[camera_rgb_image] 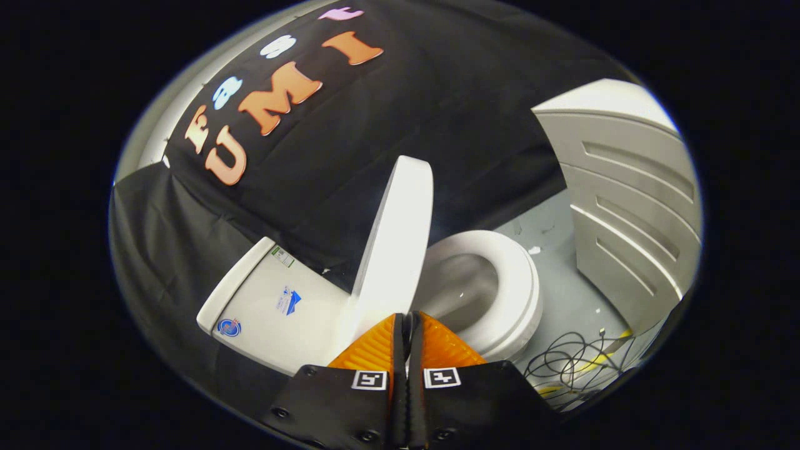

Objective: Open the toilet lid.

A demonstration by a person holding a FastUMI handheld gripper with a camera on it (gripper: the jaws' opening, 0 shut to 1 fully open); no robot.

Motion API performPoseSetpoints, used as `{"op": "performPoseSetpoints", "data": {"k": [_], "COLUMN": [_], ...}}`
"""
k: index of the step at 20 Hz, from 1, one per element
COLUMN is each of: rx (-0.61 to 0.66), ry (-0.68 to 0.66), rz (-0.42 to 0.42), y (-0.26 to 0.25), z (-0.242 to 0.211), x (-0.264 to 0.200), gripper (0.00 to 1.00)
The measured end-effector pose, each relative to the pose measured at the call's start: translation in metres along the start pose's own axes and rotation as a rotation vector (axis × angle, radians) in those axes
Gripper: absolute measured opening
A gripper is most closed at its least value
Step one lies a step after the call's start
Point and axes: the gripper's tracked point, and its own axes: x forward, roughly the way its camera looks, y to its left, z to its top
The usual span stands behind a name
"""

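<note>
My hand-held gripper [407, 325], at bottom centre, is pinched closed on the raised toilet lid [397, 237]. The lid looks nearly upright; next I should release it and back away.

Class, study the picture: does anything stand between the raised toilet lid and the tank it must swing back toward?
Nothing visible does. The toilet lid stands raised, just ahead of the closed claw, with only open space between it and the tank.
</note>
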Motion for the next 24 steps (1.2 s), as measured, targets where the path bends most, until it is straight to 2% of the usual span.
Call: {"op": "performPoseSetpoints", "data": {"k": [7, 15, 24], "rx": [-0.084, -0.285, -0.371], "ry": [0.004, 0.006, -0.031], "rz": [-0.058, -0.079, -0.119], "y": [0.013, 0.054, 0.094], "z": [0.005, 0.014, 0.020], "x": [-0.006, -0.012, -0.017], "gripper": [0.08, 0.08, 0.08]}}
